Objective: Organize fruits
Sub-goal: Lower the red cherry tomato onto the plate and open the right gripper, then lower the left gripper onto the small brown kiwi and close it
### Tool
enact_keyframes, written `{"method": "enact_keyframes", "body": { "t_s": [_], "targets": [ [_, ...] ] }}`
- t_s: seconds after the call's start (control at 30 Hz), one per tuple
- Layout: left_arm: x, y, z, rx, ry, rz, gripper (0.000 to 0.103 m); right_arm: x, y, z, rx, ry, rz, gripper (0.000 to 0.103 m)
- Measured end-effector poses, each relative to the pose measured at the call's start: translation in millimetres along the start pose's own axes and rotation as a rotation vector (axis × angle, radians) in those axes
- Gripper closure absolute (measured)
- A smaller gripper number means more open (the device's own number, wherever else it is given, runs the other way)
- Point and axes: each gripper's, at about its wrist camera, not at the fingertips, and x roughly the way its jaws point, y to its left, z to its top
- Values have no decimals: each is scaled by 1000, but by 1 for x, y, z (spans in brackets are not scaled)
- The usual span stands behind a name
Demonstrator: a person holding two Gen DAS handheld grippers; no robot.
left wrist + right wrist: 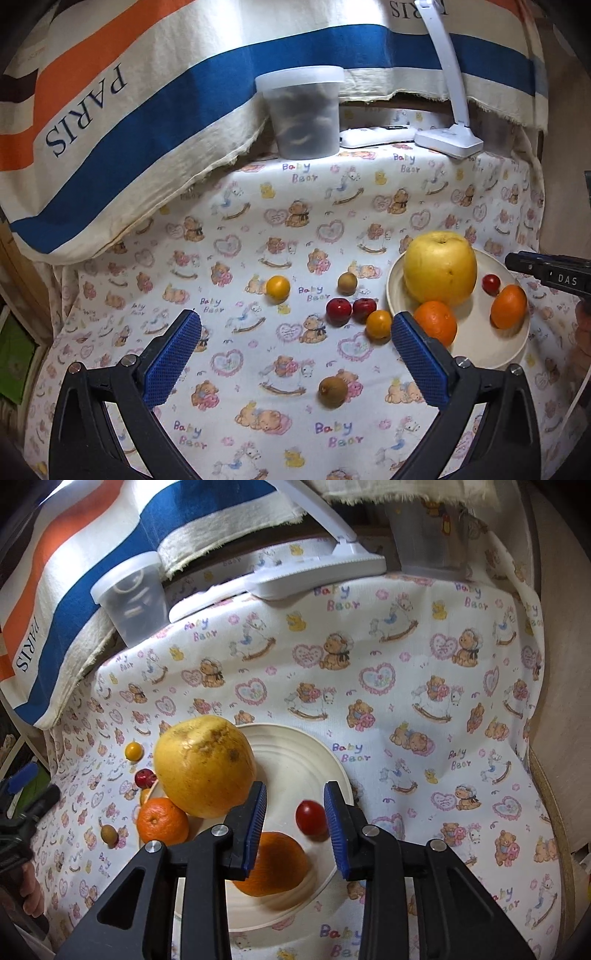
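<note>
Since the plate (295,746) gathered the fruit, the right gripper (294,805) hung over it, jaws apart around nothing beside a cherry tomato (311,816); the left gripper (295,334) stood wide above loose fruit on the desk (229,266)

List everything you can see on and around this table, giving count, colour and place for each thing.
plate: one, cream, right side of the cloth
large yellow fruit: one, on the plate
oranges: two, orange, on the plate
cherry tomato: one, red, on the plate
small red fruits: two, on the cloth left of the plate
small yellow-orange fruits: two, on the cloth
kiwis: two, brown, on the cloth
lidded tub: one, translucent, at the back
desk lamp: one, white, back right
bear-print cloth: one, white, covering the table
striped cloth: one, cream, blue and orange, behind
left gripper: blue fingers wide apart, over the cloth
right gripper: blue fingers open, above the plate
</note>
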Motion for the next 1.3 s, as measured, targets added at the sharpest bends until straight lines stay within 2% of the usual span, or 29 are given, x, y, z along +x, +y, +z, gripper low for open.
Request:
{"method": "enact_keyframes", "body": {
  "t_s": [0.13,0.2,0.27,0.4,0.47,0.57,0.63,0.7,0.8,0.87,0.97,1.03,1.07,1.27,1.3],
  "targets": [
    [0,4,-2,-25,24,-12,1,-6,7,-1,-11,-15,4,69],
    [2,4,-2,-29,36,-10,1,-8,12,-2,-22,-24,-1,65],
    [3,3,-4,-31,44,-7,1,-12,17,-3,-37,-37,0,49],
    [13,2,-8,-39,90,-12,1,-23,31,-6,-76,-72,-4,44],
    [21,0,-12,-40,131,-17,1,-28,35,-7,-86,-93,-4,31],
    [32,-3,-20,-37,187,-21,2,-33,41,-9,-100,-113,-6,27],
    [36,-5,-23,-36,208,-35,15,-33,43,-9,-110,-109,-1,26],
    [41,-6,-26,-37,235,-50,21,-33,44,-10,-114,-103,0,25],
    [47,-5,-30,-51,263,-58,22,-32,43,-10,-106,-102,-1,25],
    [50,-4,-31,-55,274,-56,27,-32,42,-10,-102,-101,-1,26],
    [56,-1,-32,-70,298,-75,42,-31,42,-10,-102,-99,-4,25],
    [59,1,-34,-92,321,-105,67,-30,42,-11,-105,-96,-8,25],
    [60,3,-35,-106,327,-126,71,-30,43,-11,-107,-94,-10,26],
    [62,3,-36,-113,336,-127,74,-29,43,-11,-115,-91,-13,26],
    [62,3,-36,-115,336,-130,77,-29,43,-11,-114,-91,-12,26]
  ]
}}
